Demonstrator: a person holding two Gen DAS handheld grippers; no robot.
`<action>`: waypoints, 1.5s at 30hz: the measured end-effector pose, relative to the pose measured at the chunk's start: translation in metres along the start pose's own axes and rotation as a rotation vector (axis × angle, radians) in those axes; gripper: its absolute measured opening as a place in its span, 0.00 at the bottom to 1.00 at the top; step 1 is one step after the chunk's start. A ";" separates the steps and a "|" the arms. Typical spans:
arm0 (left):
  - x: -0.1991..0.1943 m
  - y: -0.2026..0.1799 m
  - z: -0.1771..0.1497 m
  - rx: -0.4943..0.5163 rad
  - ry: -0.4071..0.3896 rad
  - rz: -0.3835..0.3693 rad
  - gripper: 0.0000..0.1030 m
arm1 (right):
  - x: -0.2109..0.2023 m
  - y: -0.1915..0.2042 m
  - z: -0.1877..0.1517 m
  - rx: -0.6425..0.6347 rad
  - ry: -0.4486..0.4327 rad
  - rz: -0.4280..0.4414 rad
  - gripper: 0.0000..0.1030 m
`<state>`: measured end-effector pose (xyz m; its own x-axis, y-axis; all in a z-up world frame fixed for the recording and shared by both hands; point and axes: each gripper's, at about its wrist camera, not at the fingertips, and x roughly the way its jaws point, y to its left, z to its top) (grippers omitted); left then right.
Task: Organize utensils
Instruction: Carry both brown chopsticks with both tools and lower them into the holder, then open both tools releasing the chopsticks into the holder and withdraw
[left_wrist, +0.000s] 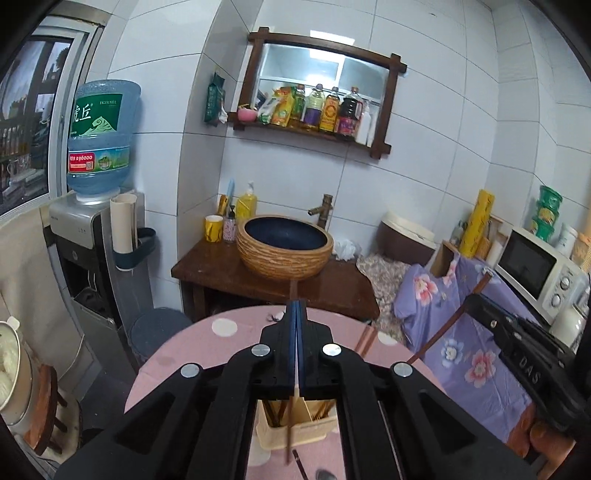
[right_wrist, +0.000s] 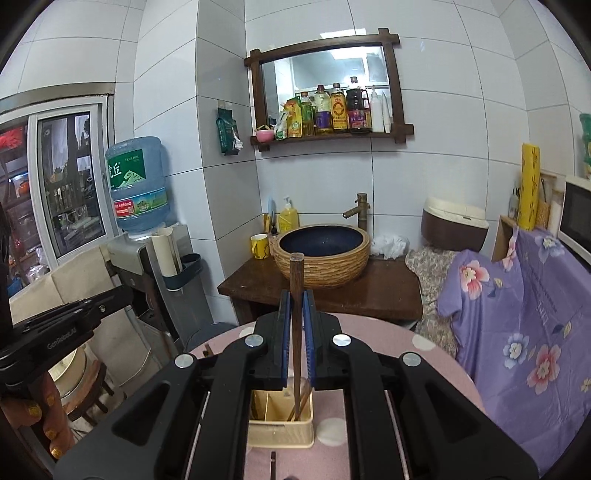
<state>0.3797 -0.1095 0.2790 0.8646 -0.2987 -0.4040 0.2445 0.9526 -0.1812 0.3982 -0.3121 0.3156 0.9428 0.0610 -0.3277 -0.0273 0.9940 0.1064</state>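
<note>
A cream utensil holder with compartments stands on the round pink dotted table; it also shows in the left wrist view with several chopsticks in it. My right gripper is shut on a brown wooden chopstick, upright, its lower end in the holder's right compartment. My left gripper is shut on a thin brown chopstick that runs down past the holder's front. The right gripper shows in the left wrist view, holding its chopstick.
Two loose chopsticks lie on the table beyond the left gripper. A dark utensil lies in front of the holder. Behind the table stand a wooden sink stand with a basin, a water dispenser and a purple-covered counter.
</note>
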 end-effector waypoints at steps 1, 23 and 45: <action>0.006 0.000 0.000 -0.005 0.003 0.006 0.01 | 0.006 0.003 0.002 0.002 0.002 -0.002 0.08; 0.079 0.097 -0.095 0.017 0.250 0.113 0.60 | 0.105 0.017 -0.090 -0.034 0.157 -0.011 0.07; 0.133 0.114 -0.226 0.219 0.428 0.068 0.60 | 0.053 -0.003 -0.169 -0.015 0.067 -0.005 0.63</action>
<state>0.4230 -0.0532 0.0017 0.6350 -0.1885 -0.7492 0.3203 0.9467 0.0332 0.3920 -0.2961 0.1394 0.9185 0.0614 -0.3906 -0.0280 0.9955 0.0908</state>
